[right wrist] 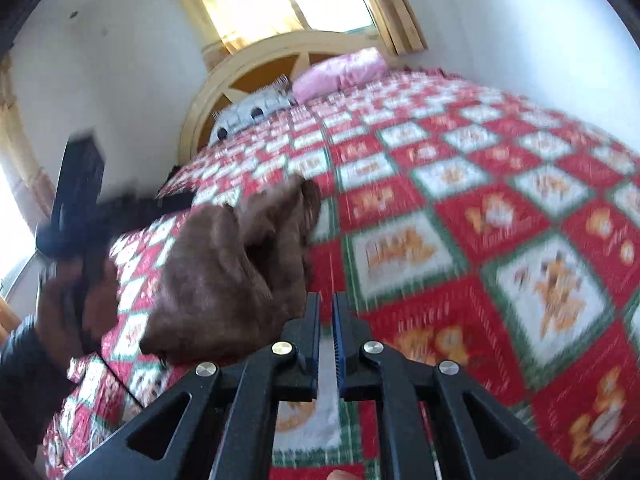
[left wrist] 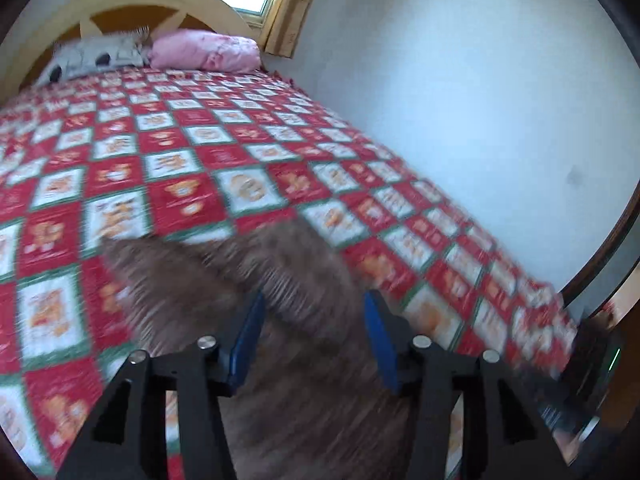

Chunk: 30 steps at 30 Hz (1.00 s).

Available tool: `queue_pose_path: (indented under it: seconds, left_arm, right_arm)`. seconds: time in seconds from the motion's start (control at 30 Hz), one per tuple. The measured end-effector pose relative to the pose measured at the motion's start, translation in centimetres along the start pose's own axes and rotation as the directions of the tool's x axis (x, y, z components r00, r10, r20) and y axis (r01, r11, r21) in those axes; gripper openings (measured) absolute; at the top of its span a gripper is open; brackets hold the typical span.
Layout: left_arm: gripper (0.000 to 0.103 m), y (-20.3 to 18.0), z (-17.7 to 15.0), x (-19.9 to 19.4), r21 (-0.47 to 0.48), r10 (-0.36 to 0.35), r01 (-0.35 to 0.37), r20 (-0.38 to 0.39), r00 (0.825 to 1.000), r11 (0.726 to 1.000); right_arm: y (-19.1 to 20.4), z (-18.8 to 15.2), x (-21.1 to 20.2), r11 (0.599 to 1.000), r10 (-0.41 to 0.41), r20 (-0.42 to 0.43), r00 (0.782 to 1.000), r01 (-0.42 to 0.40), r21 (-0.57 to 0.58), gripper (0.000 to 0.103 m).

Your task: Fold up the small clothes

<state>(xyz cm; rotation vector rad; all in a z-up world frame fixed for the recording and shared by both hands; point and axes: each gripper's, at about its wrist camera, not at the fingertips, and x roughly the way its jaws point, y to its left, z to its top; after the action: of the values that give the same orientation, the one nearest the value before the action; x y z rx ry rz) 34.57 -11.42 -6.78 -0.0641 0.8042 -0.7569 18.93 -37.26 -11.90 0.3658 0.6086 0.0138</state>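
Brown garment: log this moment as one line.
brown garment: bunched on bed quilt | left gripper: open over garment, no grip | right gripper: shut, empty, beside garment | fold: not done

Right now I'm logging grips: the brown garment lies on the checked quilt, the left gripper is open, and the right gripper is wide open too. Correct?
Not quite. The right gripper is shut, its blue pads nearly together with nothing between them, as the right wrist view shows. The rest holds: the brown garment lies on the checked quilt, and the left gripper is open.
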Motion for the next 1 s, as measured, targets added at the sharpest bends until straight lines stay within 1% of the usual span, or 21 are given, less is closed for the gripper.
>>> queue_pose_path:
  seconds: [0.03, 0.1, 0.13, 0.17, 0.2, 0.23, 0.3, 0.33, 0.37, 0.4, 0.47, 0.53, 0.57, 0.63, 0.73, 0.77, 0.83, 0.87, 0.93, 0.97, 1.0]
  left_arm:
    - [0.054, 0.3, -1.0, -0.4, 0.007, -0.004, 0.004, -0.006, 1.0, 1.0]
    - [0.054, 0.7, -3.0, -0.4, 0.03, 0.051, -0.05, -0.033, 0.998, 0.998]
    - [0.054, 0.9, -3.9, -0.4, 0.042, 0.075, -0.074, -0.039, 0.996, 0.996]
    - [0.054, 0.9, -4.7, -0.3, 0.058, 0.083, -0.081, -0.039, 0.996, 0.995]
    - [0.054, 1.0, -5.3, -0.2, 0.075, 0.108, -0.105, -0.044, 0.993, 0.992]
    - [0.054, 1.1, -5.8, 0.0, 0.084, 0.142, -0.138, -0.052, 0.988, 0.987]
    - [0.055, 1.6, -6.3, 0.4, 0.074, 0.154, -0.149, -0.068, 0.986, 0.986]
    - [0.058, 2.0, -6.5, 0.3, 0.063, 0.155, -0.151, -0.069, 0.986, 0.987]
    - [0.063, 2.5, -6.8, 0.4, 0.046, 0.149, -0.146, -0.068, 0.986, 0.988]
    - [0.065, 3.0, -7.1, 0.6, 0.03, 0.143, -0.141, -0.079, 0.987, 0.99]
    - [0.066, 3.8, -7.6, 0.9, -0.016, 0.1, -0.102, -0.108, 0.989, 0.995]
    - [0.066, 4.1, -7.8, 1.1, -0.031, 0.081, -0.085, -0.114, 0.99, 0.996]
    - [0.066, 4.0, -7.8, 1.1, -0.028, 0.079, -0.082, -0.107, 0.991, 0.996]
    - [0.066, 3.9, -8.0, 1.1, -0.023, 0.075, -0.077, -0.097, 0.993, 0.997]
    - [0.066, 3.9, -8.0, 1.0, -0.027, 0.061, -0.064, -0.089, 0.994, 0.998]
    - [0.066, 4.1, -8.1, 1.0, -0.034, 0.054, -0.057, -0.086, 0.995, 0.998]
    - [0.066, 4.2, -8.3, 0.8, -0.043, 0.045, -0.048, -0.079, 0.996, 0.998]
    - [0.066, 4.2, -8.4, 0.7, -0.044, 0.043, -0.047, -0.076, 0.996, 0.998]
    - [0.066, 4.1, -8.4, 0.6, -0.04, 0.043, -0.046, -0.073, 0.996, 0.998]
    - [0.066, 4.2, -8.6, 0.5, -0.038, 0.045, -0.047, -0.073, 0.996, 0.998]
    - [0.066, 4.2, -8.6, 0.5, -0.035, 0.046, -0.049, -0.074, 0.996, 0.998]
  right_arm:
    - [0.7, 0.8, 0.1, 0.999, 0.021, 0.001, 1.0, -0.021, -0.026, 0.006]
    - [2.5, 2.0, 0.7, 0.994, 0.066, -0.014, 0.998, -0.067, -0.084, 0.009]
    - [4.0, 2.9, 1.5, 0.986, 0.098, -0.035, 0.995, -0.102, -0.13, 0.028]
    - [4.8, 3.5, 2.2, 0.98, 0.119, -0.05, 0.992, -0.126, -0.154, 0.051]
    - [5.6, 4.1, 3.1, 0.973, 0.142, -0.068, 0.988, -0.152, -0.172, 0.053]
    - [6.4, 4.8, 4.3, 0.969, 0.155, -0.089, 0.984, -0.169, -0.182, 0.053]
    - [7.4, 5.9, 6.7, 0.971, 0.122, -0.137, 0.983, -0.146, -0.189, 0.052]
    - [7.7, 6.3, 8.1, 0.974, 0.084, -0.167, 0.982, -0.116, -0.192, 0.032]
    - [7.6, 6.6, 9.7, 0.977, 0.023, -0.197, 0.98, -0.064, -0.203, 0.009]
    - [7.0, 6.7, 11.1, 0.98, -0.053, -0.219, 0.974, 0.008, -0.198, 0.008]
    - [5.6, 6.4, 13.0, 0.98, -0.126, -0.282, 0.951, 0.075, -0.184, 0.008]
    - [4.5, 6.4, 12.9, 0.972, -0.189, -0.263, 0.946, 0.142, -0.186, 0.008]
    - [4.3, 6.6, 12.5, 0.973, -0.185, -0.253, 0.95, 0.14, -0.184, 0.008]
    - [3.6, 7.6, 11.8, 0.99, -0.096, -0.237, 0.967, 0.068, -0.123, 0.009]
    - [3.7, 9.7, 12.7, 0.996, -0.029, -0.238, 0.971, 0.008, -0.088, 0.011]
    - [4.0, 10.3, 13.4, 0.996, -0.013, -0.236, 0.972, -0.008, -0.09, 0.011]
    - [4.8, 11.3, 15.4, 0.991, -0.038, -0.233, 0.972, 0.006, -0.135, 0.011]
    - [4.7, 11.7, 16.7, 0.991, -0.05, -0.252, 0.966, 0.016, -0.136, 0.011]
    - [4.2, 12.0, 20.0, 0.996, -0.011, -0.347, 0.938, -0.019, -0.082, 0.011]
    - [3.8, 12.1, 20.8, 0.998, 0.012, -0.364, 0.931, -0.031, -0.046, 0.011]
    - [3.6, 12.2, 21.2, 0.998, 0.043, -0.361, 0.932, -0.053, -0.017, 0.011]
